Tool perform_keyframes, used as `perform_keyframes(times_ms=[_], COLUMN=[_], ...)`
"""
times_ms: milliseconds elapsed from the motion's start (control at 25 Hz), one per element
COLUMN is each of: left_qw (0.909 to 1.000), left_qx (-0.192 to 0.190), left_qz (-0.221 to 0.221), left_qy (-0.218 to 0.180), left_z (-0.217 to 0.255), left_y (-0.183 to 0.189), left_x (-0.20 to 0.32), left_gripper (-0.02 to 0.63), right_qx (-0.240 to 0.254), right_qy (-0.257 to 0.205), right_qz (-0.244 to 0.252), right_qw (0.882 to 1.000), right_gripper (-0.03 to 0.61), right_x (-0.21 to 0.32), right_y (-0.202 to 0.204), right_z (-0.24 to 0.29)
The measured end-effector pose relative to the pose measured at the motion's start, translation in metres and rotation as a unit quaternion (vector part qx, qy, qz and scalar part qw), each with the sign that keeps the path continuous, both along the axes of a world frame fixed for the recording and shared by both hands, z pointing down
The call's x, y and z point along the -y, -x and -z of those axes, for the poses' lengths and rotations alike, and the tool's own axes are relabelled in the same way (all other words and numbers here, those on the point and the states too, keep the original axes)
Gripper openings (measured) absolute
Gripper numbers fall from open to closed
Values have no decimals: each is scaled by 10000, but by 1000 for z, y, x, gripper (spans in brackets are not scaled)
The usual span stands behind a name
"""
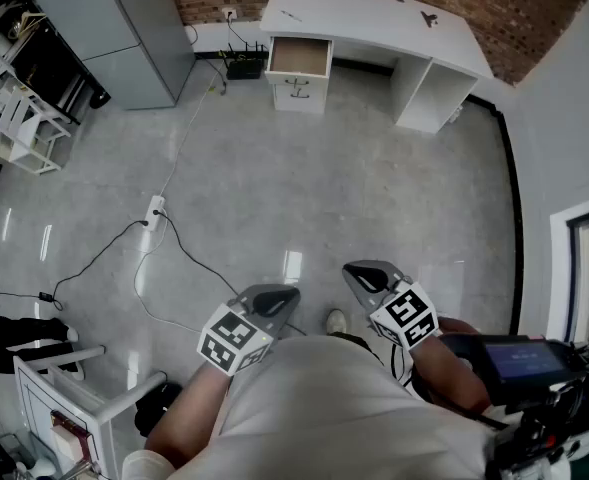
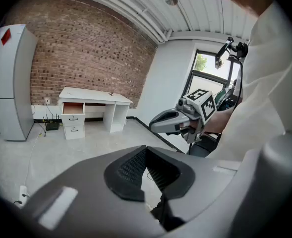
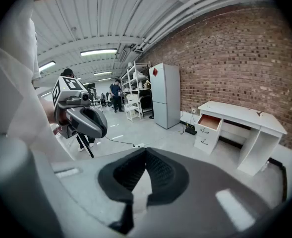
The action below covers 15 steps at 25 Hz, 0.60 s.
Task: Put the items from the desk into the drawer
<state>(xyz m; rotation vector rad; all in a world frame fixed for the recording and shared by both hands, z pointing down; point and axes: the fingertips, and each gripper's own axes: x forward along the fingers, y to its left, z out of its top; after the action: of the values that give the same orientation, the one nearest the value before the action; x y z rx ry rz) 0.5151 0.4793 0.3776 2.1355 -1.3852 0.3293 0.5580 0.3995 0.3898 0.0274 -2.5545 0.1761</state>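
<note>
Drawer stands open in the far worktop bearing small items; left tongs and right tongs are pressed together, empty, so walking closer likely comes first.

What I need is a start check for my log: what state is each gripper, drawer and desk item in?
left gripper: shut, holding nothing.
right gripper: shut, holding nothing.
top drawer: pulled open, nothing visible inside.
lower drawer: shut.
dark item: lying on the desk, not yet moved.
thin item: lying on the desk, not yet moved.
</note>
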Motion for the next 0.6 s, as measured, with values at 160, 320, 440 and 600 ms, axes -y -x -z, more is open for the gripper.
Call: perform_keyframes(times_ms=[160,320,440,600], left_qw=[10000,9998,9995,9995], left_qx=[50,4,-8,-136], left_qz=[13,4,-38,61], left_qy=[74,192,298,289], left_z=[-3,-15,-29,-37], left_y=[52,94,116,139], left_x=[-36,-67,-78,-57], left_gripper=[8,8,8,8], right_qx=[13,-43,-94,-177], right_qy=[-58,-99,-13,115], right_qz=[-34,-186,-340,-313], right_qw=[10000,9998,9994,9993], right_gripper=[2,2,2,2], right_x=[-30,-52,-61,-48], right_y=[49,81,94,109], right_z=[3,-1,-9,-16])
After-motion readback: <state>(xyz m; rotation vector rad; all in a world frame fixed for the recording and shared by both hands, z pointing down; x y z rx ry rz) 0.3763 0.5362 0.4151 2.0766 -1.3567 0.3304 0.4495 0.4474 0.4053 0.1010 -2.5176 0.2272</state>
